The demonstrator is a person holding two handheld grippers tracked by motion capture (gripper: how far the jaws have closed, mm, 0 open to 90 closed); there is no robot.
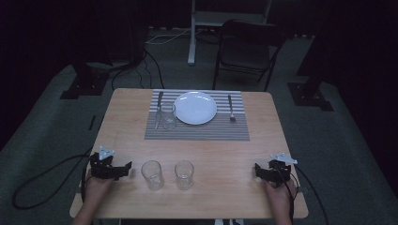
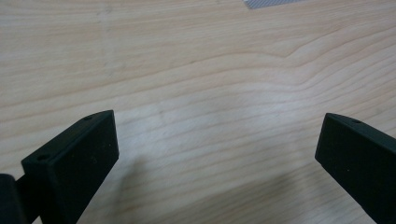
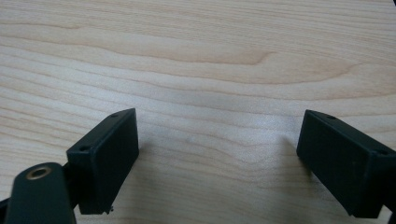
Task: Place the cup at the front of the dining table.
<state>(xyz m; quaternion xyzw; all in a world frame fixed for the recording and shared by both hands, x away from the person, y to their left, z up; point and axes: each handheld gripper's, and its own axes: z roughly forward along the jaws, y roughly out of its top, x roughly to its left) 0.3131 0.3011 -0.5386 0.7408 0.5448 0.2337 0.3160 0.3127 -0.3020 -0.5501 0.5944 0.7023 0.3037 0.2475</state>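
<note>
Dim room, grey carpet, and a light wooden table (image 1: 122,122) in the middle with a folding chair (image 1: 246,49) parked behind it. The left tongs (image 1: 126,169) sat down on the near edge of the table, jaws spread wide with nothing between them but bare wood, same story in the left gripper view (image 2: 217,154). The right tongs (image 1: 257,169) were over at the opposite near corner, also gaping wide over plain wood grain (image 3: 217,149), gripping nothing.

Between the two sets of tongs stood two empty glasses: the left glass (image 1: 152,175) was just beside the left tongs, right off their tips, and the right glass (image 1: 184,174) was next to it, well apart from the right tongs. Both upright, not touching each other.

Farther out from both tongs lay a striped placemat (image 1: 197,131) with a white plate (image 1: 195,108) on it. A third glass (image 1: 167,116) stood just left of the plate, a knife (image 1: 159,104) behind it, and a fork (image 1: 230,108) on the plate's right.
</note>
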